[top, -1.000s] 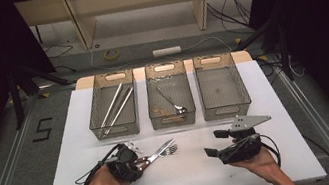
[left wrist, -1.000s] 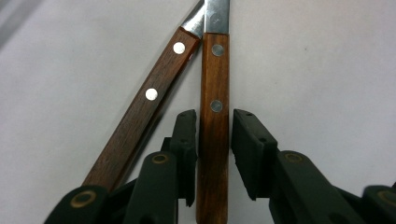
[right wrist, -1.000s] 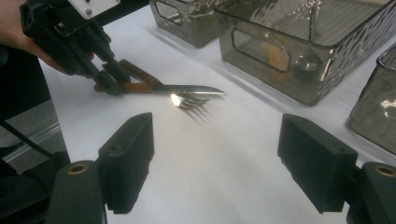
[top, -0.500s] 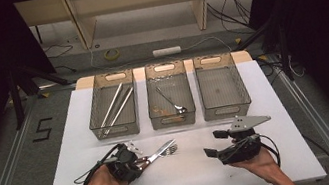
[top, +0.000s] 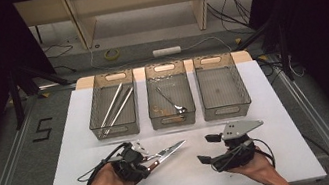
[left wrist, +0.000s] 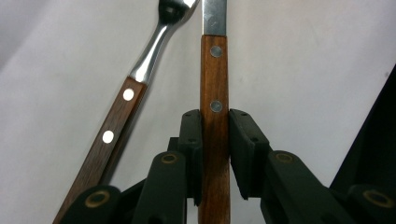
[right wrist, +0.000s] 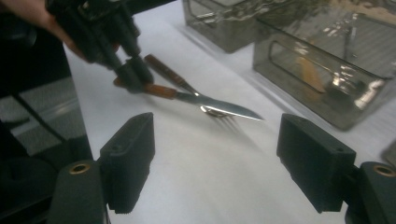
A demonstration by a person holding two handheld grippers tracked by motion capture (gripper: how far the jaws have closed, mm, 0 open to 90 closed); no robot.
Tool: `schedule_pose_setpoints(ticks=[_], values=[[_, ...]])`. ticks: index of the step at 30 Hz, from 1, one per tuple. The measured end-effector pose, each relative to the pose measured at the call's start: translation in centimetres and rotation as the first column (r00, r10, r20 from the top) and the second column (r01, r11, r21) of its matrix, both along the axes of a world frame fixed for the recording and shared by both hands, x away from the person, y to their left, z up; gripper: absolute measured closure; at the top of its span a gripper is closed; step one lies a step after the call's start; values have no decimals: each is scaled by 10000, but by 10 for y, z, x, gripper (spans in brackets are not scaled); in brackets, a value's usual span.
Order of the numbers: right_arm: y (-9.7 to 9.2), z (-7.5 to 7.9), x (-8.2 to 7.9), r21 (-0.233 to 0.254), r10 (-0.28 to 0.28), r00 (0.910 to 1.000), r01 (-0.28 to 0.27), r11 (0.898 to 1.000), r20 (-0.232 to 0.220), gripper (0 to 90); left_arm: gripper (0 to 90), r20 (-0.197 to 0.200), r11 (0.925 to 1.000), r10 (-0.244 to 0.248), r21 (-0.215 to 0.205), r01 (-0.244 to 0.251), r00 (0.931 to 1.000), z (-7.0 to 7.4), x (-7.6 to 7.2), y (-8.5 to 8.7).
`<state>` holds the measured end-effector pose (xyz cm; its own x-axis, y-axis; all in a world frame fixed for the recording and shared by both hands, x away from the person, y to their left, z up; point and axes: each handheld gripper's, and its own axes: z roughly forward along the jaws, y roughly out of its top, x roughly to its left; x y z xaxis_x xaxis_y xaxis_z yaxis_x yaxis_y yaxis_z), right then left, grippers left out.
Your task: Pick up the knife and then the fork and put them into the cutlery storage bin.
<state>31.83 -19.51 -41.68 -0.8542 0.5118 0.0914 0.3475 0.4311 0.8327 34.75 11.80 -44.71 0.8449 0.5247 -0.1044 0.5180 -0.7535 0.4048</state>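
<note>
On table (top: 276,104), our left tool (left wrist: 215,156) clamps knife (left wrist: 214,93) by handle for binning; right tool (right wrist: 224,158) gapes, empty.

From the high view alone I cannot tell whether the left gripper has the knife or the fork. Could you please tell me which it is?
Observer: The knife. In the left gripper view the left gripper has just been closing its jaws, and the pads now press on the knife's wooden handle.
Operator: Thank you. Is the fork caught as well?
Observer: No. The fork lies outside the jaws, beside them, with its handle angled away from the knife's.
Operator: And is the right gripper carrying anything?
Observer: The right gripper stands open, with nothing between its jaws.
</note>
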Motion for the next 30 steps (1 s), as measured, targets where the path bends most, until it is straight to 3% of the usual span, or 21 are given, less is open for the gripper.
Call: schedule_pose_setpoints(ticks=[9, 14, 18, 24, 30], values=[[31, -5, -10, -972, 1193, 9911, -1133, 9888, 593, 304, 751, -474, 9976, -691, -108, 686, 9965, 3, 1, -23], [43, -9, -13, -1675, 1822, 9794, -1659, 9718, 870, 318, 751, -643, 9948, -982, -339, 962, 9931, 8, 4, -34], [49, -11, -14, -2135, 2088, 9725, -1834, 9596, 1032, 321, 751, -541, 9943, -1065, -122, 1060, 9928, 8, 5, -44], [55, -19, -14, -2849, 2292, 9666, -1891, 9397, 1147, 323, 751, -801, 9920, -1265, -141, 1257, 9887, 8, 9, -50], [58, -25, -13, -3191, 2508, 9597, -1999, 9264, 1270, 329, 751, -811, 9888, -1491, -200, 1479, 9855, 14, 9, -55]])
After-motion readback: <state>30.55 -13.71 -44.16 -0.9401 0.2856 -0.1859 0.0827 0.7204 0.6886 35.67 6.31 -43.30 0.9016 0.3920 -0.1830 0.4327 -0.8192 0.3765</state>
